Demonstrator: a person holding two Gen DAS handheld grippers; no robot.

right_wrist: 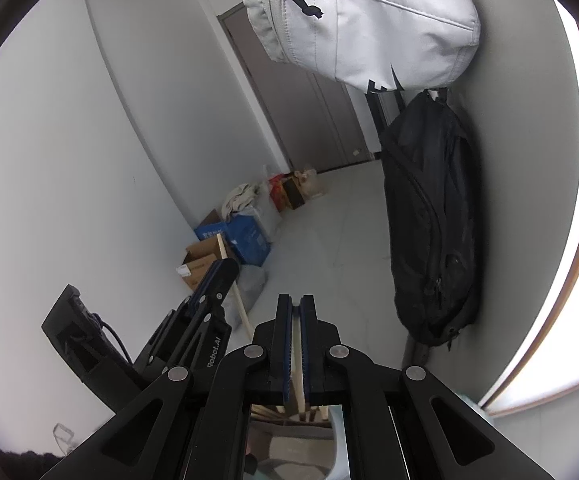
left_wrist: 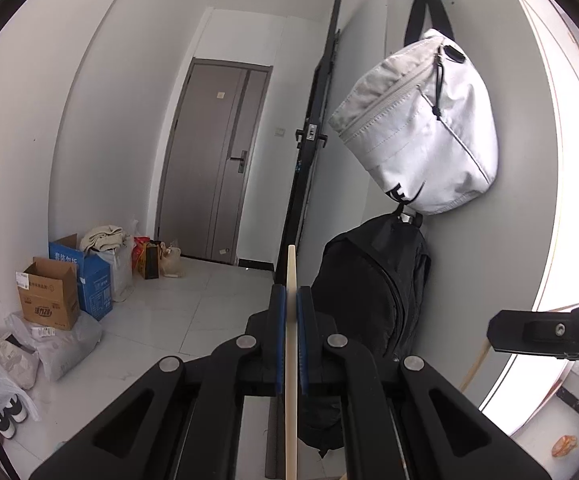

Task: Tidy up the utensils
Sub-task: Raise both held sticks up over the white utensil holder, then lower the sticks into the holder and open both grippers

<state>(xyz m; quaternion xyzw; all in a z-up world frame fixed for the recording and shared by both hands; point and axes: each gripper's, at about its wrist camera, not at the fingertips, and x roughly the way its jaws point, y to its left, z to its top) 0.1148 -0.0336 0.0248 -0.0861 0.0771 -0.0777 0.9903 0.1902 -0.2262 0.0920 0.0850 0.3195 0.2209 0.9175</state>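
My left gripper (left_wrist: 291, 292) is shut on a pale wooden stick (left_wrist: 291, 268), which stands upright between the blue pads and pokes out above the fingertips. In the right wrist view this left gripper (right_wrist: 225, 268) is at the lower left, with its stick (right_wrist: 238, 300) slanting through it. My right gripper (right_wrist: 296, 300) is shut on thin pale wooden sticks (right_wrist: 296, 344) like chopsticks. Their lower ends show under the jaws. In the left wrist view the right gripper (left_wrist: 497, 332) enters from the right edge, with a wooden stick (left_wrist: 474, 366) hanging below it.
A white bag (left_wrist: 421, 128) and a black backpack (left_wrist: 373, 300) hang on the wall at the right. Cardboard boxes (left_wrist: 49, 294), a blue box (left_wrist: 93, 280), plastic bags and shoes (left_wrist: 7, 420) line the left wall. A grey door (left_wrist: 213, 160) closes the hallway.
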